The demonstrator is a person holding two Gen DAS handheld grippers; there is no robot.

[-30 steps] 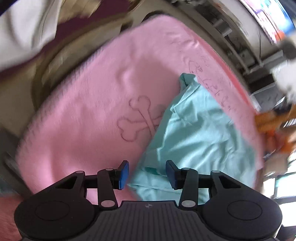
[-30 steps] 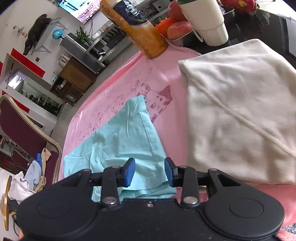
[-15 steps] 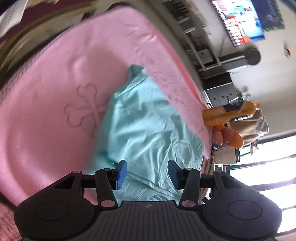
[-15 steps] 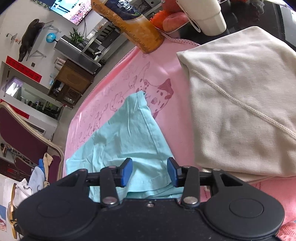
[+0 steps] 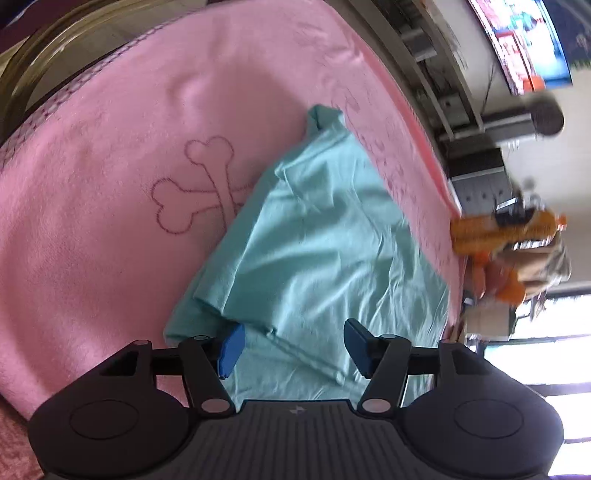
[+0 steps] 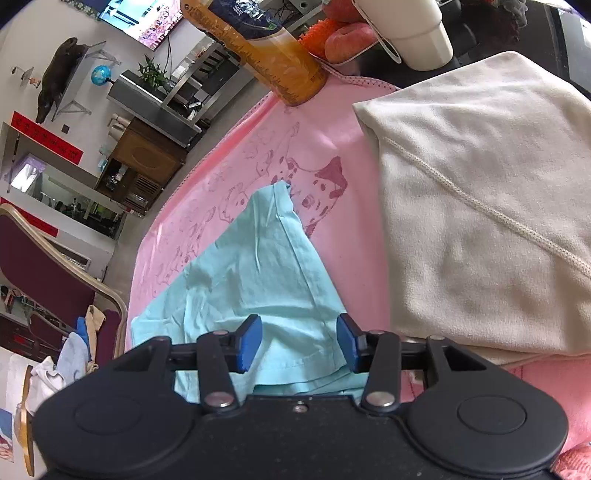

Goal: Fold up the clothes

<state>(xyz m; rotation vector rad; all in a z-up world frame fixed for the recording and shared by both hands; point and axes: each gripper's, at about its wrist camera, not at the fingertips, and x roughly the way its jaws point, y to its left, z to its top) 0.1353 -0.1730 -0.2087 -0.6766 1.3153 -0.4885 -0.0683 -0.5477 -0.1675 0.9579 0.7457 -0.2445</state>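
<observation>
**Two grippers spread over teal garment, nothing held**

Two grippers in view, one per wrist camera. Left gripper [image 5: 291, 345]: fingers spread wide, blue pads [image 5: 231, 349] apart, nothing between them but cloth lying below. Poised over near edge of teal garment [image 5: 317, 243]. Contact with cloth: cannot tell from this view.

Right gripper [image 6: 299, 341]: fingers likewise spread, blue pads [image 6: 250, 341] apart, nothing pinched. Poised over hemmed edge of same teal garment [image 6: 258, 280], hem visible between and just below the pads.

Teal garment: lying on pink blanket [image 5: 110, 184], partly folded, one flap doubled over the lower layer, wrinkled. Narrow end pointing away from both cameras. In left view, lying just beside crossed-bones print [image 5: 199, 184] on blanket and overlapping its right end. In right view, far tip resting against spotted dog print [image 6: 317, 184].

Cream garment [image 6: 480, 221]: folded, with a cord running across it, lying on pink blanket [image 6: 332, 129] beside teal garment, pink strip between the two.

Beyond far blanket edge, right view: orange bottle [image 6: 266, 55], white cup [image 6: 410, 33], fruit [image 6: 347, 37] close together. Orange bottle [image 5: 506, 232] also seen in left view, blurred. Maroon chair [image 6: 48, 280] at left of right view, clothes heaped on it. Screen [image 6: 144, 18] on far wall.
</observation>
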